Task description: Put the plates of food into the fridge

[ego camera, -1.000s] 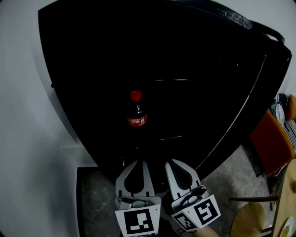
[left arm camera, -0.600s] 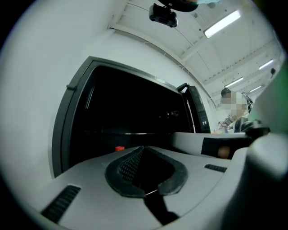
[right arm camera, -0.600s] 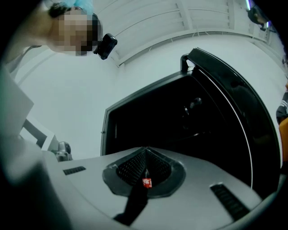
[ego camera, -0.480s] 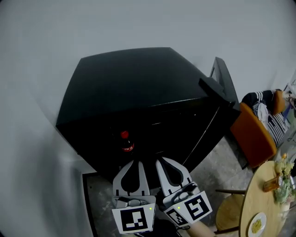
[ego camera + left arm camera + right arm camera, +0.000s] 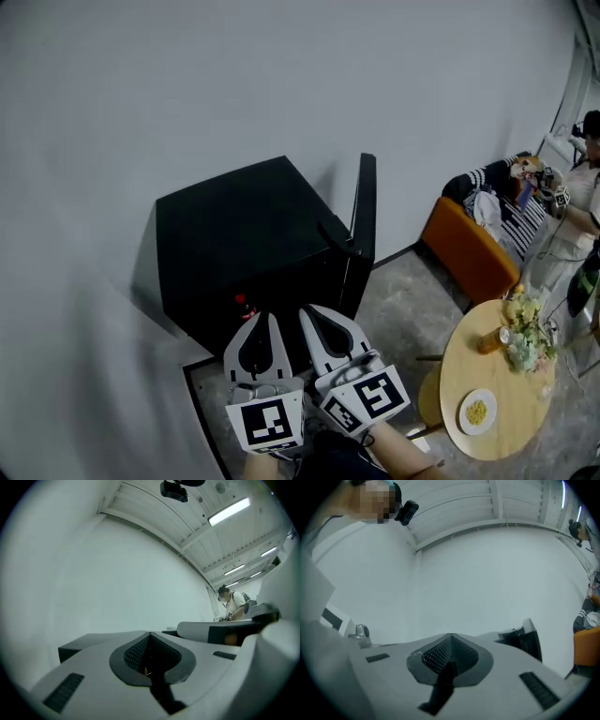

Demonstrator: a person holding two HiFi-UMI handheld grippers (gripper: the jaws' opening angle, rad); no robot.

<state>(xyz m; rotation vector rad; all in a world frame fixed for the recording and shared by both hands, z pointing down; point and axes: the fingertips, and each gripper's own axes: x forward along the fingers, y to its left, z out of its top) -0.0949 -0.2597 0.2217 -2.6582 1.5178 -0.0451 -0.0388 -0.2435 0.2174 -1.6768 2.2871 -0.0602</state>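
Just beyond left claw [image 5: 264,319], fridge [image 5: 244,216]

Nothing readable on show; the cube [image 5: 266,422] on the left gripper [image 5: 258,319] and the cube [image 5: 367,397] on the right gripper [image 5: 314,311] carry only black-and-white square patterns, no letters or digits; the bottle [image 5: 241,302] in the fridge [image 5: 244,234] is too small to read.
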